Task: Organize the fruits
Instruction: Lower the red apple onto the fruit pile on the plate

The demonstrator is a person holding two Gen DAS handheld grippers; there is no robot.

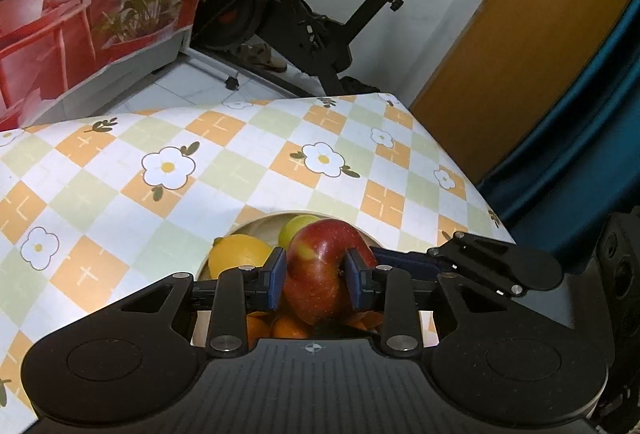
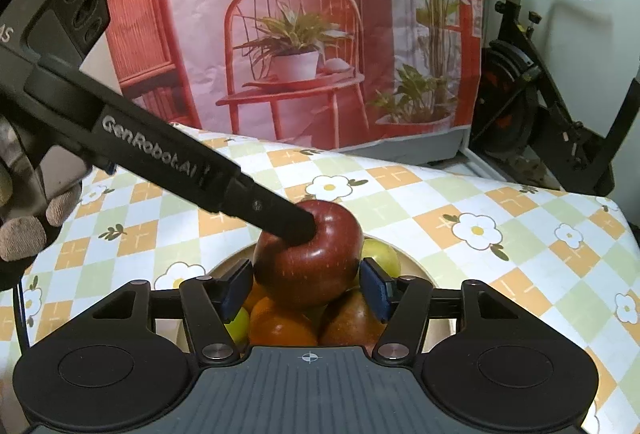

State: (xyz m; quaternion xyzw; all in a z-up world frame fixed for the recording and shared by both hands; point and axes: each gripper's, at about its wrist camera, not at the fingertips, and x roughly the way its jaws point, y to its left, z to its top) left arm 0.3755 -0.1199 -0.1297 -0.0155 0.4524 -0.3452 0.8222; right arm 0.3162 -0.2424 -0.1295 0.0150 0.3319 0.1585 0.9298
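Red apple (image 1: 320, 270) clamped in left hand-held gripper (image 1: 317, 276) above bowl (image 2: 416, 262).

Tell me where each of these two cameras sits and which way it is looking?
Left wrist view: sits on the left gripper, looking forward and down along its blue pads, which pinch a red apple over the bowl; beyond, an exercise bike.
Right wrist view: sits on the right gripper, facing a pink backdrop; its pads flank the apple without clearly pressing; a gloved hand and the left gripper's finger show.
Shared: apple, bowl of fruit, checked tablecloth, bike.
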